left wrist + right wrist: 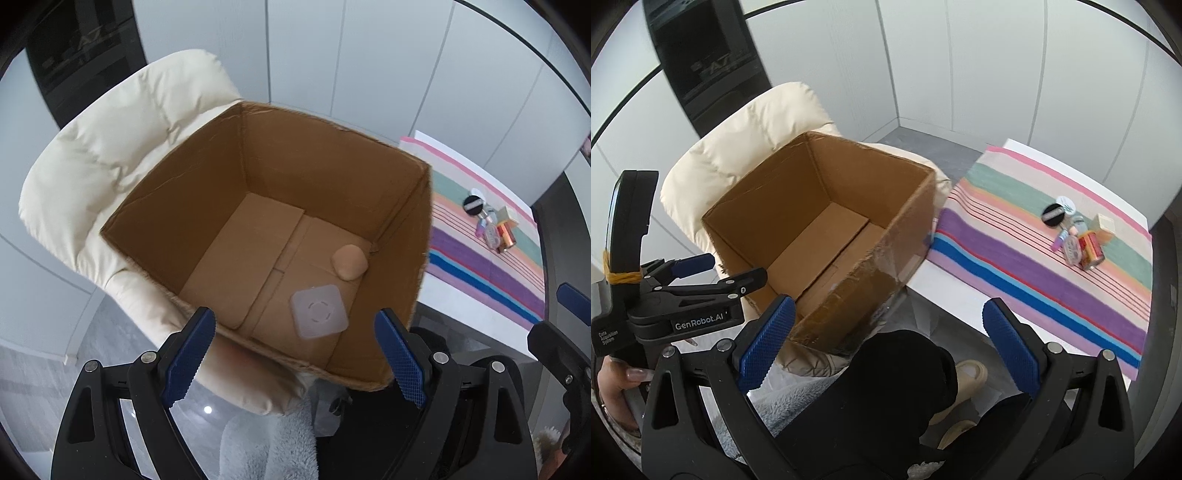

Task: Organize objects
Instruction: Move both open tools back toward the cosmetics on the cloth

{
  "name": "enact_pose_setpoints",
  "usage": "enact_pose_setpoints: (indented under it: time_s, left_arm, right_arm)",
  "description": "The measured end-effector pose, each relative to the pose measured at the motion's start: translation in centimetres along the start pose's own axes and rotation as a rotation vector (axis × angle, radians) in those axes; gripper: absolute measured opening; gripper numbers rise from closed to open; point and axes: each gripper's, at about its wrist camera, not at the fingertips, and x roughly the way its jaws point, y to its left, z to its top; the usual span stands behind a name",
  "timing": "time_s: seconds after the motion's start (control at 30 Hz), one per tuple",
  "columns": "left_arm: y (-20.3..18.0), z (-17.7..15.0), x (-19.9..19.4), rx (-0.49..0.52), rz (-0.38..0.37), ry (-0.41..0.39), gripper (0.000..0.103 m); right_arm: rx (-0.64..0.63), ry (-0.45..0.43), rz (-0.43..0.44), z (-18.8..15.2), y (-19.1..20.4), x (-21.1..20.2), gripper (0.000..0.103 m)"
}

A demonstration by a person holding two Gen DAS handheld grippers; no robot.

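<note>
An open cardboard box (207, 192) (912, 206) rests on a cream padded chair (110, 147) (746, 147). On its floor lie a beige sponge-like lump (350, 262) and a translucent square case (319, 311). My left gripper (295, 350) hangs open and empty over the box's near edge. My right gripper (886, 343) is open too, empty, near the box's right corner above a dark trouser leg. A cluster of small cosmetics (491, 221) (1078, 236) stands on the striped cloth (1034, 273) (487, 273) to the right.
The striped cloth covers a white table (938, 284) right of the chair. A dark cabinet (701, 66) stands behind the chair. A person's hand (613, 384) holds the left gripper's handle, and a beige shoe (971, 376) and fluffy grey fabric (269, 443) lie below.
</note>
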Motion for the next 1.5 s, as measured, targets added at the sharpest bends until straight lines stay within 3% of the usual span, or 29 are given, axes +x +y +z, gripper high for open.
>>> enact_pose_setpoints:
  time_s: [0.5, 1.1, 1.37, 1.5]
  left_arm:
    - [-8.9, 1.1, -0.3, 0.178, -0.087, -0.023, 0.089]
    - [-21.5, 0.9, -0.4, 0.375, -0.166, -0.033, 0.089]
    - [-26.5, 0.9, 0.6, 0.476, -0.175, -0.015, 0.089]
    - [-27.8, 1.8, 1.8, 0.467, -0.207, 0.044, 0.089]
  right_arm:
    - [0.187, -0.035, -0.141, -2.6, -7.9, -3.7, 0.103]
    - [0.397, -0.058, -0.265, -8.7, -18.2, -8.4, 0.103]
    - [0.429, -0.057, -0.328, -9.9, -22.0, -8.7, 0.103]
    - [0.458, -0.054, -0.336, -9.7, -24.3, -7.7, 0.103]
